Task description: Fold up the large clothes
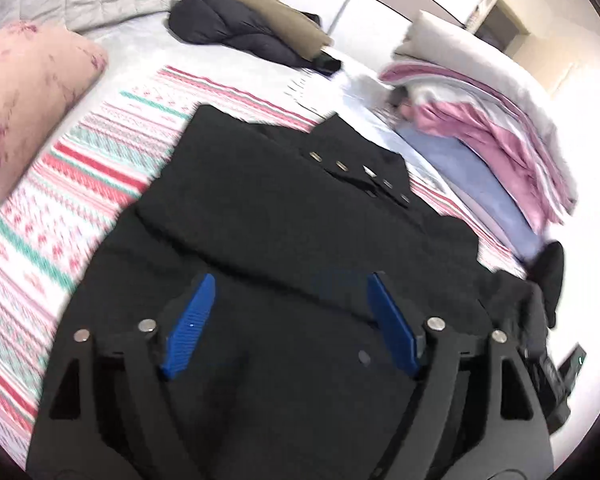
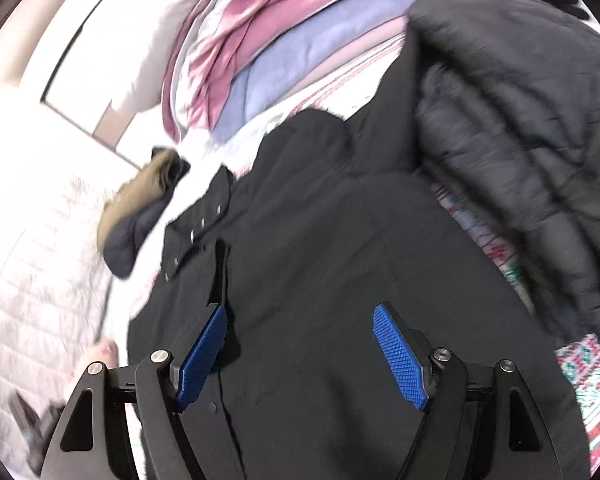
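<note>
Both your left gripper [image 1: 290, 326] and right gripper [image 2: 300, 354] hover, jaws apart, empty, over the black buttoned coat [image 1: 268, 216]; pinch its hem evenly, fold squarely.

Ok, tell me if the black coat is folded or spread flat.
Partly folded: the black coat has a flap doubled over its body, showing a crease.

Both wrist views look steeply down, close over the same black coat [image 1: 284, 216] [image 2: 320, 240].

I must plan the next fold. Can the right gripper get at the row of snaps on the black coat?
Probably yes: the right gripper has open, empty jaws, and the snaps on the black coat lie uncovered just ahead.
</note>
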### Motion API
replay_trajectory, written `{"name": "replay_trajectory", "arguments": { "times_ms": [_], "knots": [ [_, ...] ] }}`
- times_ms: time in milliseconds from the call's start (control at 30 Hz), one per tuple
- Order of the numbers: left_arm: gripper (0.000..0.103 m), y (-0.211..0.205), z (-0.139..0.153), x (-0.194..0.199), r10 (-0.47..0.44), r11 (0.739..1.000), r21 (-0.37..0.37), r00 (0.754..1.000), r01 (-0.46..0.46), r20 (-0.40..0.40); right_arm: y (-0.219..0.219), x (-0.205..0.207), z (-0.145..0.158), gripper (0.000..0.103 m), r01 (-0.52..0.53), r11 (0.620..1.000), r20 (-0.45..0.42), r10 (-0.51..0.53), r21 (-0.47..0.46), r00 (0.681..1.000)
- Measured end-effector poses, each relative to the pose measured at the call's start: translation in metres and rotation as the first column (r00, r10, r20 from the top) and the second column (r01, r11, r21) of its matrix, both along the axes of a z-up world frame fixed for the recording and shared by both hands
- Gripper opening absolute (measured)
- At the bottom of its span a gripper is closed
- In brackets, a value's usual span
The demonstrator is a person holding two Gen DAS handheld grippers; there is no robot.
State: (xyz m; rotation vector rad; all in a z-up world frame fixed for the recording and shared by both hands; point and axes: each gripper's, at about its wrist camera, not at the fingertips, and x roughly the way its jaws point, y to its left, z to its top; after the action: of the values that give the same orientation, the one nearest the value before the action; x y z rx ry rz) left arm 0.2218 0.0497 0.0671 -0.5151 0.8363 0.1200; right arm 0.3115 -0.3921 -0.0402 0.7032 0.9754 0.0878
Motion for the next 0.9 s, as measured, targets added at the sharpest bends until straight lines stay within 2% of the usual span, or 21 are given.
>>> {"name": "replay_trajectory", "arguments": {
  "times_ms": [100,200,333,400,467,567,600,700,800,900],
  "knots": [
    [0.081,-0.013,-0.022,-0.010,0.006,0.998,0.062,1.000,-0.005,-0.012,-0.024,-0.009,0.016,0.078,0.027,0.997,0.042,-0.031,0.079,0.999],
    [0.081,-0.016,-0.049,-0.003,0.023,0.993,0.116,0.999,-0.017,-0.048,-0.050,-0.016,0.039,0.080,0.080,0.994,0.099,-0.087,0.072,0.991],
    [0.081,-0.017,-0.068,-0.002,0.016,0.998,0.057,0.995,-0.011,-0.098,-0.113,0.007,0.069,0.083,0.193,0.981,0.141,-0.196,0.037,0.970],
    [0.081,-0.016,-0.072,-0.002,0.004,0.999,0.034,0.994,0.000,-0.110,-0.154,0.035,0.075,0.083,0.278,0.958,0.153,-0.286,0.072,0.946],
    [0.081,-0.014,-0.076,-0.001,-0.001,1.000,0.021,0.991,0.003,-0.133,-0.183,0.068,0.072,0.083,0.310,0.945,0.125,-0.322,0.109,0.938],
    [0.081,-0.007,-0.083,-0.002,0.029,0.999,-0.020,0.988,-0.033,-0.153,-0.229,0.122,0.051,0.083,0.361,0.915,0.060,-0.377,0.182,0.924],
    [0.081,-0.006,-0.085,-0.002,0.029,0.999,-0.026,0.987,-0.034,-0.158,-0.236,0.135,0.043,0.083,0.378,0.910,0.036,-0.389,0.171,0.921],
    [0.081,0.000,-0.087,-0.001,0.034,0.999,-0.031,0.984,-0.040,-0.174,-0.252,0.173,0.021,0.083,0.433,0.899,-0.060,-0.429,0.066,0.901],
    [0.081,0.007,-0.089,-0.003,0.028,0.995,-0.085,0.981,-0.045,-0.190,-0.261,0.191,0.012,0.083,0.466,0.883,-0.069,-0.462,0.051,0.884],
    [0.081,0.013,-0.093,-0.004,0.016,0.987,-0.152,0.980,-0.047,-0.200,-0.259,0.207,0.005,0.081,0.476,0.879,-0.084,-0.476,-0.024,0.875]
  ]
}}
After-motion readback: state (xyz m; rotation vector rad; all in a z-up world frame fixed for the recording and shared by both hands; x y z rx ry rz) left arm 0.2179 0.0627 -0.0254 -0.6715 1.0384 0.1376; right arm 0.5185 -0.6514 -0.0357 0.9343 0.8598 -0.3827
